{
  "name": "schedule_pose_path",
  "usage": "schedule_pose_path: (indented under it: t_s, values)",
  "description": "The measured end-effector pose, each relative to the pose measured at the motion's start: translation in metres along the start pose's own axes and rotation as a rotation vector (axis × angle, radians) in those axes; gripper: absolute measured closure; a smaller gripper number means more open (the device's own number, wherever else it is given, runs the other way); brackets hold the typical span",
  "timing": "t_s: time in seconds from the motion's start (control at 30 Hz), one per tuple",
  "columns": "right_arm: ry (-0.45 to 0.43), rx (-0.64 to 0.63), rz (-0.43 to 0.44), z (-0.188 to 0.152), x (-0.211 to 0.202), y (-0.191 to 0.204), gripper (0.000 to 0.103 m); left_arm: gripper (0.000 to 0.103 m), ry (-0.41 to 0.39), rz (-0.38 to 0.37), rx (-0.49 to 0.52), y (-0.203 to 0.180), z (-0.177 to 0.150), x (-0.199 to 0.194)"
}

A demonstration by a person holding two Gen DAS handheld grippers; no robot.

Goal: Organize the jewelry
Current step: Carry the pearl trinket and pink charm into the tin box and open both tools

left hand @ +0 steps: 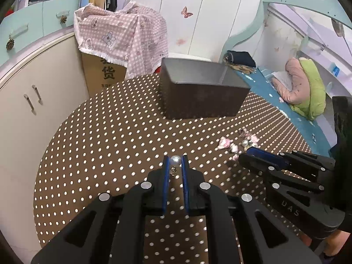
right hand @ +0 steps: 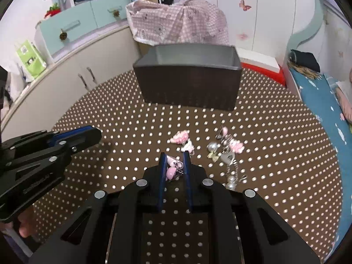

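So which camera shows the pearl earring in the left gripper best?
The left wrist view. There the pearl earring sits in the middle of the picture, pinched between the fingertips of the left gripper, with its small metal part hanging below. In the right wrist view the left gripper appears from the side and the pearl is hidden.

A brown polka-dot tablecloth (left hand: 110, 143) covers the round table. At eleven o'clock, a pink checked cloth (left hand: 123, 35) drapes a cardboard box (left hand: 103, 74). At two o'clock, a blue-sheeted bunk (left hand: 264, 83) holds a green blanket (left hand: 312, 88).
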State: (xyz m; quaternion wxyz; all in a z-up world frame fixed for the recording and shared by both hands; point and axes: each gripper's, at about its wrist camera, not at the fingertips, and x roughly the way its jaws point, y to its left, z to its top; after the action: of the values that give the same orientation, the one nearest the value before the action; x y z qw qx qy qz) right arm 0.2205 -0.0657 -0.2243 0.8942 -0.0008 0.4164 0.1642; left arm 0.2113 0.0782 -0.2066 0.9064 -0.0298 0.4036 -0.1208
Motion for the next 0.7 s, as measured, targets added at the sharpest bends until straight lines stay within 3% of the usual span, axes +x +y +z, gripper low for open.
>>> schedule_pose_path:
  t_s: [0.4, 0.7]
  values:
    - [-0.109, -0.002, 0.016, 0.041, -0.046, -0.022, 0.088, 0.094, -0.092, -0.060, 0.051, -0.026, 0.057, -0.020]
    - [-0.151, 0.044, 0.055, 0.104, -0.046, -0.051, 0.087, 0.094, -0.071, -0.115, 0.032, -0.030, 0.113, 0.001]
